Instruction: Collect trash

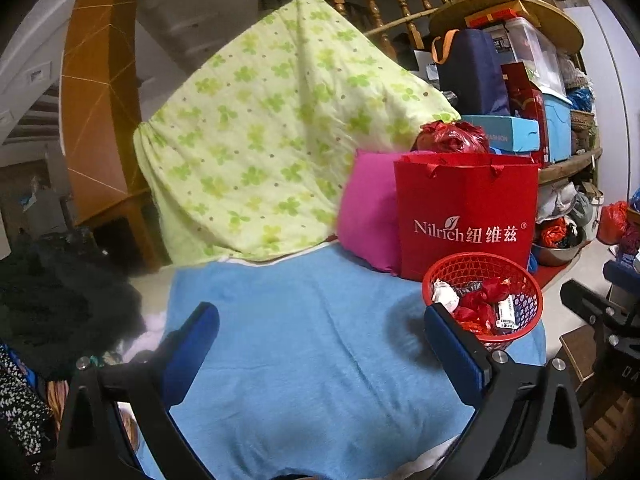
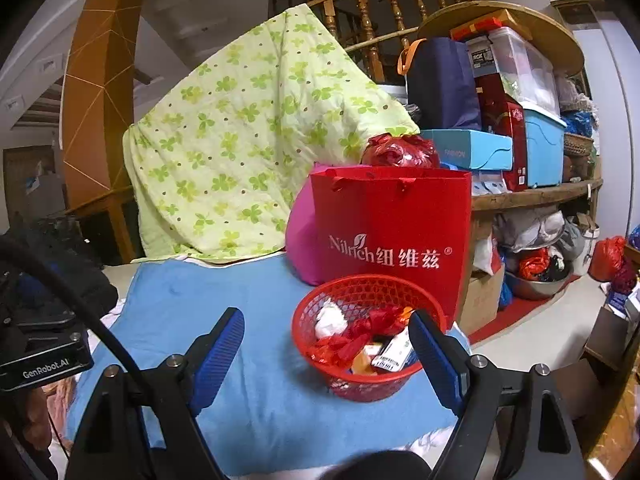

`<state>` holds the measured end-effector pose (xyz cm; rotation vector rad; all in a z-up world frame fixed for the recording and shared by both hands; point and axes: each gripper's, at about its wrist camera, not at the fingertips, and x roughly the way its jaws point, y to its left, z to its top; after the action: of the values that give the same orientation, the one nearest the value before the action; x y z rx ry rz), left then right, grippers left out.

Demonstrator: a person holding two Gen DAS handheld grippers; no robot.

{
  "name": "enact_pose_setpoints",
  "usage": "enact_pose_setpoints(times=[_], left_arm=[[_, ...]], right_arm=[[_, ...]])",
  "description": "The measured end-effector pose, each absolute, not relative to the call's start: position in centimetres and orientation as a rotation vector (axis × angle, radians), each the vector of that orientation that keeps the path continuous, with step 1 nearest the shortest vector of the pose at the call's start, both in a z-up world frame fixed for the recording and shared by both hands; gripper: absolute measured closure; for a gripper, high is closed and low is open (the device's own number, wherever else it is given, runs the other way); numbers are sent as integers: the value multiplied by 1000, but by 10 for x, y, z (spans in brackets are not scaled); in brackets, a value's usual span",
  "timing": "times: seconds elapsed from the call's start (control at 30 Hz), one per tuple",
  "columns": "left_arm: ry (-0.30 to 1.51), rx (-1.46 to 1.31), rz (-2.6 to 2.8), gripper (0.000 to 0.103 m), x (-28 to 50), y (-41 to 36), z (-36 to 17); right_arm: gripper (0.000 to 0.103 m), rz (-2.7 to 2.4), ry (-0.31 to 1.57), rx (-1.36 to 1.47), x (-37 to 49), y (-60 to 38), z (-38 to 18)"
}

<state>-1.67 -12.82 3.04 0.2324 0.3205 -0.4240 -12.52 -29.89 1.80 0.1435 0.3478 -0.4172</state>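
Draping from twelve o'clock toward the centre, a pale green quilt printed with clover leaves (image 1: pixel 256 136) was the largest thing in both views, and below it a light blue terry towel (image 1: pixel 320 340) covered the surface under the tools. A red paper gift bag with white lettering (image 1: pixel 466 216) stood at three o'clock on that towel, touching a magenta cushion (image 1: pixel 366 208) on its left. Just in front of the bag sat the round red plastic mesh basket (image 2: pixel 366 332), holding crumpled white tissue (image 2: pixel 330 320), red wrappers (image 2: pixel 352 336) and a small barcoded packet (image 2: pixel 394 354). The left gripper (image 1: pixel 320 344) was spread wide with nothing between its blue pads, and the right gripper (image 2: pixel 326 344) was likewise wide apart and empty. Only the right wrist view showed the basket's contents plainly, with its right finger crossing the rim at four o'clock; in the left wrist view the basket (image 1: pixel 484 296) lay at four o'clock, partly hidden behind the right-hand finger. A cluttered wooden shelf of boxes (image 2: pixel 532 194) filled two o'clock.
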Motion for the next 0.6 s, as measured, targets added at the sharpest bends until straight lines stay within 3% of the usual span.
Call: enact_pose_setpoints(times=[0.6], left_arm=[[291,231,-403,0,-51,-113,44]], right_arm=[[16,-451,348,88,-169,-279,43]])
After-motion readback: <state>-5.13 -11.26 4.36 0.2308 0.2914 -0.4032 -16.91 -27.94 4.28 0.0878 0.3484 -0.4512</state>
